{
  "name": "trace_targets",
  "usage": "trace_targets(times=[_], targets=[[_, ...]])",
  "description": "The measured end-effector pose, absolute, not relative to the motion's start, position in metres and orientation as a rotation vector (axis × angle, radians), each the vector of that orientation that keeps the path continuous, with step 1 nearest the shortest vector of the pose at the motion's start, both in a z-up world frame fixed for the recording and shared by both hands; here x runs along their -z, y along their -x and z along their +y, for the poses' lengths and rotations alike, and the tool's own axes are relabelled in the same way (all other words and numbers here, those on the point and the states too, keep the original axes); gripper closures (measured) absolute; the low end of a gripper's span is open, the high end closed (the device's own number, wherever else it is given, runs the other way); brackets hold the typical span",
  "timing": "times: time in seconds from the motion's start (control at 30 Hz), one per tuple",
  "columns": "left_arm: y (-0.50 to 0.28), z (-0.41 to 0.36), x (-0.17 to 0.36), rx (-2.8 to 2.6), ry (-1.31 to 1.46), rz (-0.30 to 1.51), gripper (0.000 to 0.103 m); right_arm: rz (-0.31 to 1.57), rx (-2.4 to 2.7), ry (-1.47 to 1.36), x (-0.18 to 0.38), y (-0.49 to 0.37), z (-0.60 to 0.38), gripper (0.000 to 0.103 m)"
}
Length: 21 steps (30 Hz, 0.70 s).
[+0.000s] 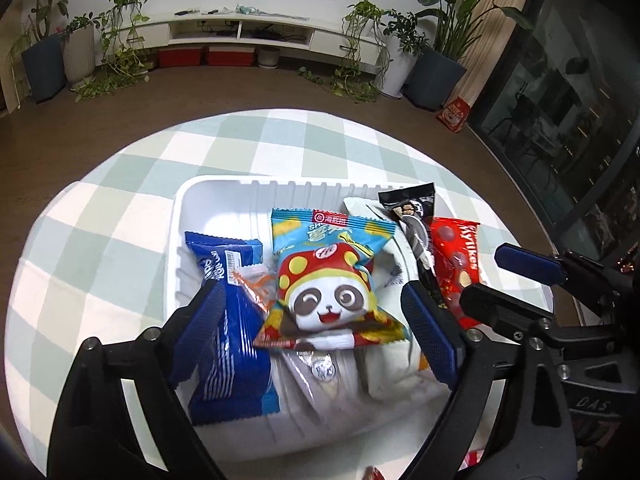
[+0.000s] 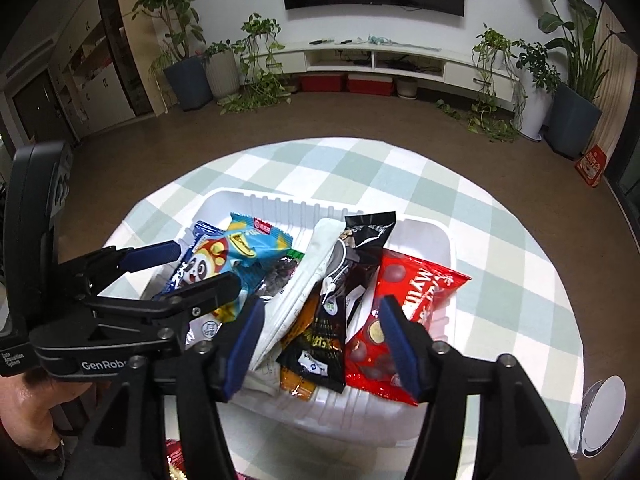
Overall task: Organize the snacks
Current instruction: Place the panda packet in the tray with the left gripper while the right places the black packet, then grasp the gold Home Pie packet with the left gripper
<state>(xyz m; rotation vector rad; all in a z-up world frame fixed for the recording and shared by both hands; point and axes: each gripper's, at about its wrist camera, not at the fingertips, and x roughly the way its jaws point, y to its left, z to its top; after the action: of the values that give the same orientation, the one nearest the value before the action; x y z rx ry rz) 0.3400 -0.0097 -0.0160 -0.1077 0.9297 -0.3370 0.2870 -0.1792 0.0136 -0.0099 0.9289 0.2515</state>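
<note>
Left gripper (image 1: 316,328) over the near bin (image 1: 182,216) end, jaws wide, gripping nothing, panda packet (image 1: 324,280) loose between them. Right gripper (image 2: 324,340) alongside, jaws parted, nothing pinched, above black packet (image 2: 320,340) and red bag (image 2: 404,284). Snacks heaped inside white bin on checked counter (image 1: 100,208). Beyond, floor, plants (image 2: 256,64), TV shelf (image 2: 400,60).

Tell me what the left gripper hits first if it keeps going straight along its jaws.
Most likely the panda snack packet, lying on top of the pile in the white basket, directly ahead of the open left gripper; depth is uncertain.
</note>
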Motion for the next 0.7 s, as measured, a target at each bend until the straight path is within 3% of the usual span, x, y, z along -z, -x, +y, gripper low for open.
trace_targets(times=[0.03, 0.1, 0.23, 0.7], targets=[[-0.335, -0.009, 0.012, 0.336, 0.105, 0.923, 0.003, 0.921, -0.254, 0.003, -0.016, -0.284, -0.18, 0.036], [-0.322, -0.005, 0.003, 0.33, 0.089, 0.897, 0.0, 0.896, -0.266, -0.019, -0.023, -0.272, -0.186, 0.031], [-0.284, 0.006, -0.015, 0.346, 0.074, 0.854, 0.0, 0.838, -0.276, -0.052, -0.035, -0.241, -0.2, 0.023], [-0.122, 0.011, 0.008, 0.321, 0.016, 0.881, 0.0, 0.797, -0.279, -0.147, -0.015, -0.1, -0.215, 0.022]])
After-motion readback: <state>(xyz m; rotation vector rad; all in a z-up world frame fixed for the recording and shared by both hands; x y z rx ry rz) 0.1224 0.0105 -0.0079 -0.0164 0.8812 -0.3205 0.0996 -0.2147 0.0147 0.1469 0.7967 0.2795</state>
